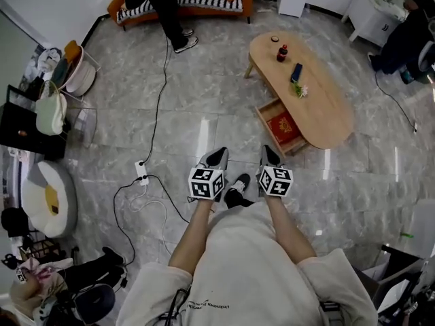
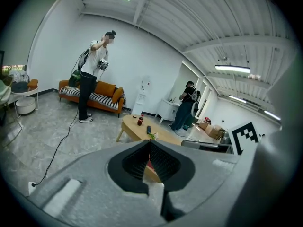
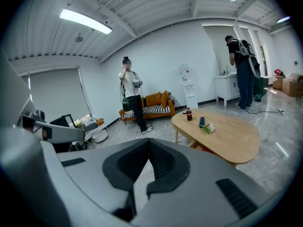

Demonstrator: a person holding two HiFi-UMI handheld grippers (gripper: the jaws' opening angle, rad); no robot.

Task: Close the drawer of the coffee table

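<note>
Pale shirt (image 1: pixel 251 263) and two forearms fill the 6 o'clock edge of the head view. Just beyond them, the left gripper (image 1: pixel 219 156) and right gripper (image 1: pixel 270 152) point toward 12 o'clock, side by side. Each gripper's own view shows its jaws pressed together with nothing between them.

Next out, at 1 o'clock from the right gripper and near it, the drawer (image 1: pixel 266 119) stands pulled out of the coffee table (image 1: pixel 326 107). A flat red item (image 1: pixel 282 125) lies inside. The table's long axis runs from 10 to 4 o'clock, and the drawer projects from its near side toward 8 o'clock. Closing therefore likely calls for a push toward 2 o'clock against the drawer front. The right gripper is the nearer of the two, and neither appears to touch the drawer yet.

Farther off, a red bottle (image 1: pixel 282 53) stands on the tabletop.
</note>
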